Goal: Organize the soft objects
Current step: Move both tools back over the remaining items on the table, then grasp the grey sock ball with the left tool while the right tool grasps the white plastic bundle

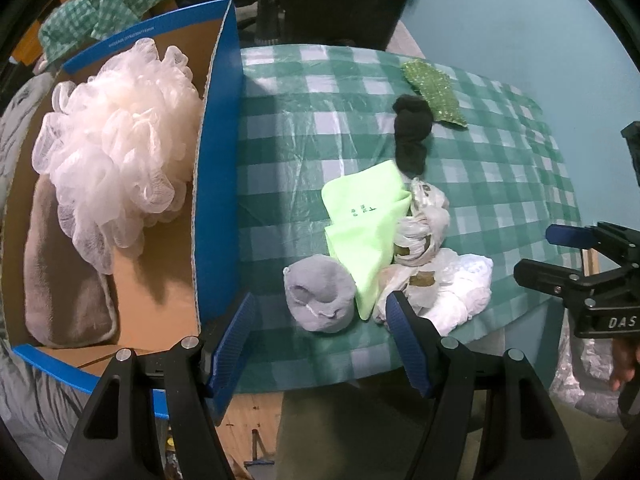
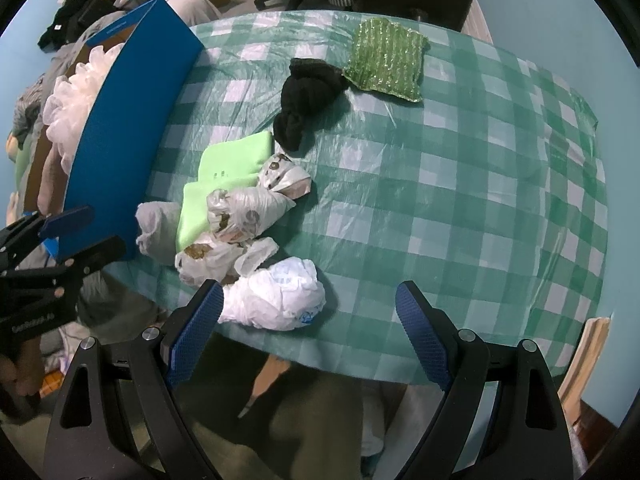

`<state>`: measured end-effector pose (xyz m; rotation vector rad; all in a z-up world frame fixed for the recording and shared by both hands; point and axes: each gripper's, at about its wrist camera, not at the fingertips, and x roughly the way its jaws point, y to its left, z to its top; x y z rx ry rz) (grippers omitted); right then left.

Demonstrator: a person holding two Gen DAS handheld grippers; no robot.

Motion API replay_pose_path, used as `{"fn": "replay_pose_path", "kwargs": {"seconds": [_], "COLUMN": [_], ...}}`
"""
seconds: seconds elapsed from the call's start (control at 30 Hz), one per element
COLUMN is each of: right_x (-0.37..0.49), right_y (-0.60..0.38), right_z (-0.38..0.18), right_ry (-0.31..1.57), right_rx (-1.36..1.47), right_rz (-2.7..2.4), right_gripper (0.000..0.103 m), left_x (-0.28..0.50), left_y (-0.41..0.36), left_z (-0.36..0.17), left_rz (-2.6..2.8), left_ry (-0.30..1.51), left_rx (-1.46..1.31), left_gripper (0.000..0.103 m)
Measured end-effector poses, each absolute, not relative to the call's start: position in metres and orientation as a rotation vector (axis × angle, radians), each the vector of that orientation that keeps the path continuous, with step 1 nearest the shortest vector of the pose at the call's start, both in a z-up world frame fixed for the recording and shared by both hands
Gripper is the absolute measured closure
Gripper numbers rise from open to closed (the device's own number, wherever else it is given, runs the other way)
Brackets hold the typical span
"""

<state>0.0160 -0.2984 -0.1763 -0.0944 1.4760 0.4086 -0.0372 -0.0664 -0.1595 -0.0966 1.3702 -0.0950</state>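
- The left wrist view looks into the blue box on the left: a white puffy sponge sits on a brown towel.
- The right wrist view shows only the box's outer wall.
- Middle: grey sock, green cloth, white bags on the checked table.
- The left gripper and right gripper have fingers spread, holding nothing.
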Motion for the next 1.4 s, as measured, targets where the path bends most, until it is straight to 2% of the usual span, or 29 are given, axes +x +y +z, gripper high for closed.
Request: {"fn": "replay_pose_path", "kwargs": {"seconds": [0.4, 0.77, 1.03, 1.07, 1.13, 1.17, 1.4], "right_x": [0.011, 0.006, 0.002, 0.002, 0.001, 0.001, 0.005], "right_y": [-0.285, -0.268, -0.269, -0.270, -0.274, -0.275, -0.285], "right_z": [-0.194, -0.226, -0.250, -0.251, -0.254, -0.255, -0.250], "right_ry": [1.512, 1.553, 1.552, 1.550, 1.553, 1.553, 1.518], "right_rx": [-0.106, -0.107, -0.135, -0.134, -0.122, -0.110, -0.126], "right_rz": [0.429, 0.438, 0.417, 0.417, 0.431, 0.440, 0.466], "right_gripper": [0.016, 0.016, 0.016, 0.017, 0.030, 0.033, 0.044], "left_x": [-0.044, -0.046, -0.037, -0.036, -0.035, -0.035, -0.032], "left_y": [-0.053, -0.080, -0.079, -0.078, -0.075, -0.073, -0.068], "left_z": [-0.163, -0.172, -0.189, -0.191, -0.196, -0.198, -0.211], "left_rz": [-0.065, -0.136, -0.112, -0.108, -0.094, -0.088, -0.064], "left_ry": [1.368, 1.400, 1.440, 1.445, 1.453, 1.457, 1.484], "left_rx": [-0.074, -0.057, -0.135, -0.151, -0.181, -0.195, -0.253], "left_gripper": [0.033, 0.033, 0.033, 0.033, 0.033, 0.033, 0.033]}}
